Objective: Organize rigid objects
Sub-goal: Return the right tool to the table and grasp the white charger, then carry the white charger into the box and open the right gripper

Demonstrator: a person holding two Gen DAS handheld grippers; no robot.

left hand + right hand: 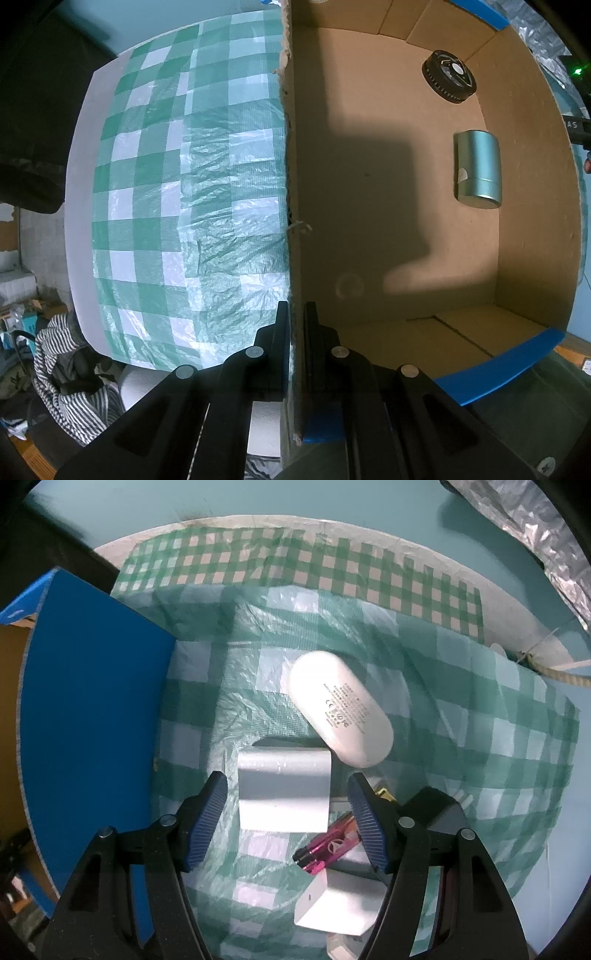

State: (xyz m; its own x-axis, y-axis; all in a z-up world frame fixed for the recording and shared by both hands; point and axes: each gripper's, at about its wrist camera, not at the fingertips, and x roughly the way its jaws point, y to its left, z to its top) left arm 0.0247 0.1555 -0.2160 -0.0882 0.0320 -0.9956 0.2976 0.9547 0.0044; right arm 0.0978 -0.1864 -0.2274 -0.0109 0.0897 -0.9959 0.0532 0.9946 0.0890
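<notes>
The cardboard box (pixel 406 229) fills the right half of the left view, left tongs (pixel 293 332) clamped shut on its wall at bottom centre. Inside, upper right: a teal cylinder (pixel 478 170) and black round thing (pixel 448 75). Right tongs (pixel 286 812) hang open around a grey block (pixel 282 790), pads not touching; white oval case (pixel 340 709) just above.

Left wrist view looks straight down from right above the cardboard box (pixel 388 206) wall, close, box interior on one side, checked cloth (pixel 177 206) on the other. Right wrist view also faces down, close over the same cloth, with the box's blue outer wall at its left edge. Shared: box and cloth.
</notes>
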